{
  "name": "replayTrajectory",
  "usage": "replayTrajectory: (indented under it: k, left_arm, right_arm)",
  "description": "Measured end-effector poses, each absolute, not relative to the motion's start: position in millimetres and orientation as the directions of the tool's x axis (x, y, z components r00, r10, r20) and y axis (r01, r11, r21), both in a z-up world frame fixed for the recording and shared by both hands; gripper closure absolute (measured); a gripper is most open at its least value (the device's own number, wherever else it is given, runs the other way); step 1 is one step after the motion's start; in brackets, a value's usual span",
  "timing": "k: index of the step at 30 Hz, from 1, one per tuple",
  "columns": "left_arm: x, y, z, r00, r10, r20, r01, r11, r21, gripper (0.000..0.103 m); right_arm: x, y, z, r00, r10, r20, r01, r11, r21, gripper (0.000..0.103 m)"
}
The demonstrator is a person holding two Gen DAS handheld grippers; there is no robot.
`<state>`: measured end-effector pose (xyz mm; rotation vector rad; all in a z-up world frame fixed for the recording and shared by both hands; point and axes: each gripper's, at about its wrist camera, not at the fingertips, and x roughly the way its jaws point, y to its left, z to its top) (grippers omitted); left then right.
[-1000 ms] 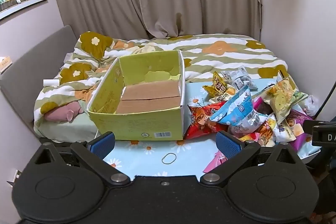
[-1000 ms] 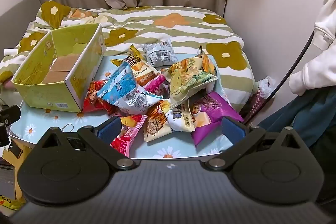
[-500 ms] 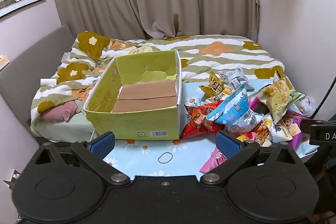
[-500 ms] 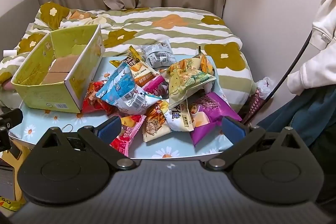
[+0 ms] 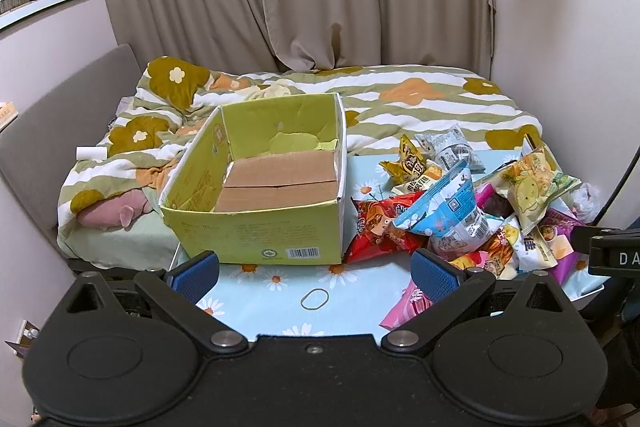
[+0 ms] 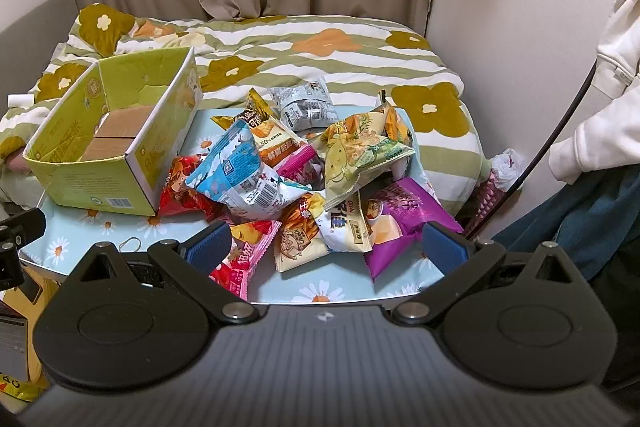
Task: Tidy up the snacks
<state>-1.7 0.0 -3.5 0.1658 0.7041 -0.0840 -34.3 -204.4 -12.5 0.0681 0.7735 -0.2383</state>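
Note:
An empty yellow-green cardboard box stands on the left of a small daisy-print table. A heap of several snack bags lies to its right: a blue-white bag on top, a red bag, a yellow lemon bag, a purple bag, a pink bag. My left gripper is open and empty before the box. My right gripper is open and empty just short of the heap.
A rubber band lies on the table near the front edge. Behind the table is a bed with a flowered quilt. A wall and a black cable are at the right, with a person's white sleeve.
Both grippers have drifted slightly; the left view has shifted a little so the box and table sit lower and nearer. Nothing was grasped and the snacks have not moved.

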Motion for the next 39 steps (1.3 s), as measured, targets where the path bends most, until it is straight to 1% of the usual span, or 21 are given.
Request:
replayTrajectory:
  k: [39]
  left_arm:
    - [4.5,1.6,-1.0,0.762,-0.022,-0.647,0.134,0.983,0.124,0.000]
  right_arm:
    - [-28.8,-197.9,-9.4,0.692,-0.186,-0.698,0.232,0.972,-0.029,0.000]
